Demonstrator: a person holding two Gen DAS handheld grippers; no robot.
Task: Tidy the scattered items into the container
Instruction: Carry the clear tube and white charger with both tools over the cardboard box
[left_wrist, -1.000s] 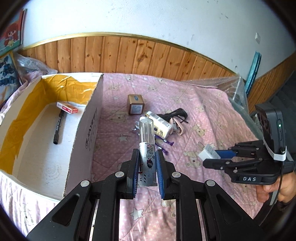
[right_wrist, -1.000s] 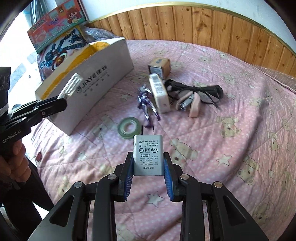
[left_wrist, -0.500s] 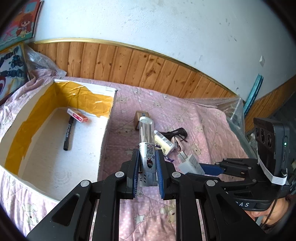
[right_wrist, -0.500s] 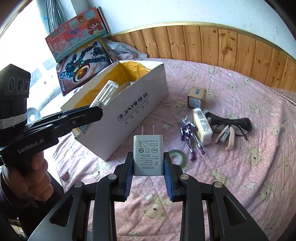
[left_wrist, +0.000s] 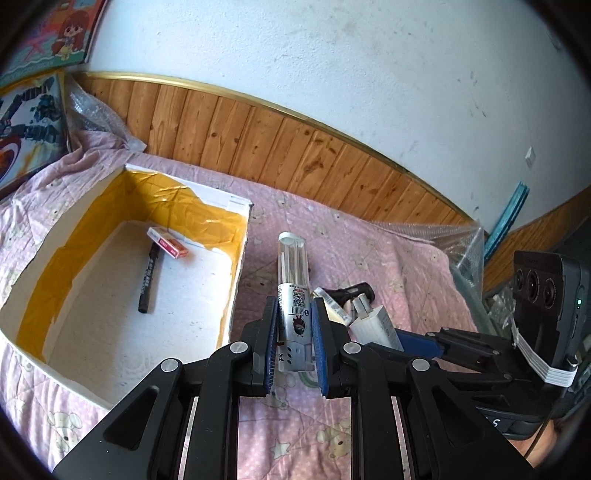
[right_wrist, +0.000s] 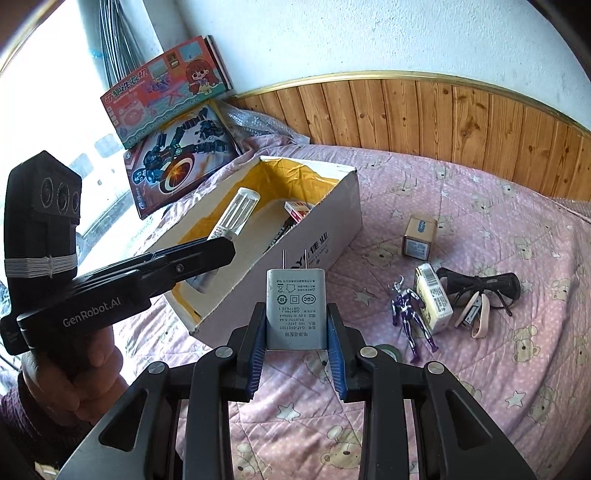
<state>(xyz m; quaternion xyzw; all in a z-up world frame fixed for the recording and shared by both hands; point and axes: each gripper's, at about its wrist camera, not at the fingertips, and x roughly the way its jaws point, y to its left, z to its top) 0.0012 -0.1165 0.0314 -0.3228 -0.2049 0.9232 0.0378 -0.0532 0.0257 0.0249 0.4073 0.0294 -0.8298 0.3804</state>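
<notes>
at the far left corner of the bed (right_wrist: 480, 369), two picture boxes (right_wrist: 173, 122) lean against the wall. just in front of them, near the bed's left edge, sits the open white cardboard box (right_wrist: 332, 221) with yellow tape lining its walls; on its floor lie a black marker (left_wrist: 147, 275) and a small red-and-white packet (left_wrist: 168, 242), the packet touching the marker's far end. the left gripper (left_wrist: 294, 332) is clamped narrow on a clear tube with a printed label (left_wrist: 293, 295), which stands up out of the pads; in the right wrist view its tip hangs over the box opening. just right of it, the right gripper (right_wrist: 296, 341) is closed on a white plug adapter (right_wrist: 296, 308), prongs pointing away, in front of the box's near long wall. farther right on the pink quilt lie a purple figurine (right_wrist: 408, 317), a white labelled carton (right_wrist: 432, 301) touching it, a small brown box (right_wrist: 419, 236) beyond, and a black cable bundle (right_wrist: 480, 284) with a pink strap (right_wrist: 476, 314).
</notes>
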